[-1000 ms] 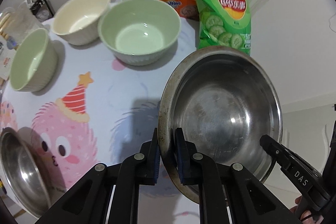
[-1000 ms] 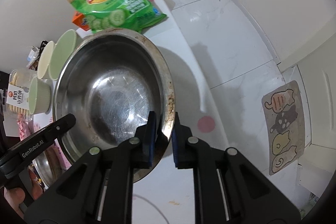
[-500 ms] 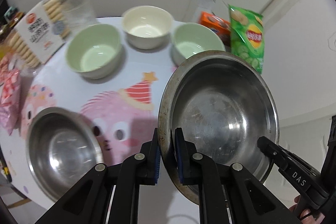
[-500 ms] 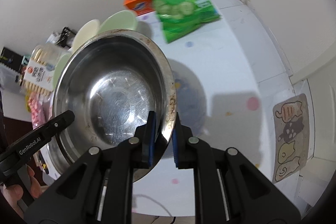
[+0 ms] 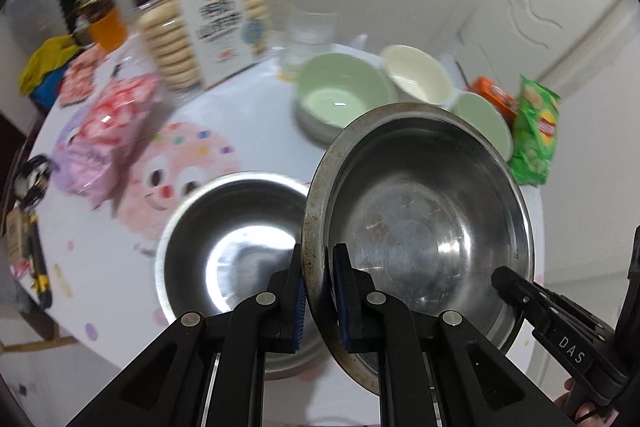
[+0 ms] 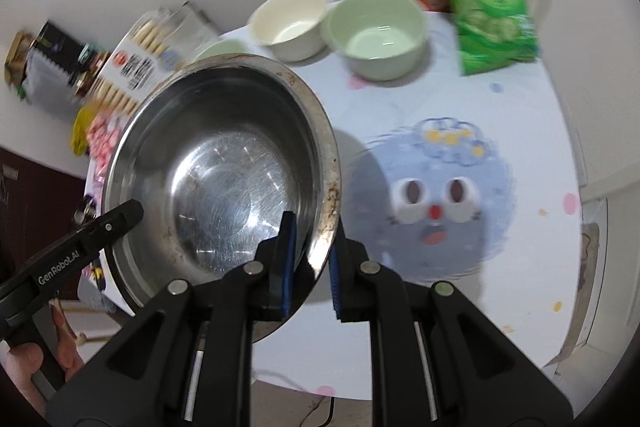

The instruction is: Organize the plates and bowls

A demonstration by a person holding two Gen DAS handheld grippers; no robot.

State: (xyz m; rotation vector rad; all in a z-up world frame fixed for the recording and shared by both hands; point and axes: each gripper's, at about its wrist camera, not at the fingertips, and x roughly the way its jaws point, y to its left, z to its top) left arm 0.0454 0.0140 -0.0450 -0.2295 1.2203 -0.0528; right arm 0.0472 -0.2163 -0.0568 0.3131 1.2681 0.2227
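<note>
Steel basin [image 5: 420, 211], rim clamped by left tool [image 5: 320, 291] and right tool [image 6: 312, 263].
Second steel bowl [image 5: 236, 239] beside basin; green bowls [image 5: 340, 99] and chip bag [image 5: 536, 135] behind it on worktop [image 6: 520, 247].

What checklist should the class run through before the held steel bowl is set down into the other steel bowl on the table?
1. Left gripper clamped on rim of held steel bowl: ok.
2. Right gripper clamped on opposite rim: ok.
3. Held bowl empty: ok.
4. Second steel bowl on the table empty: ok.
5. Held bowl centred over second bowl: not ok, it sits to one side and overlaps it.
6. Held bowl small enough to nest: cannot tell.
</note>
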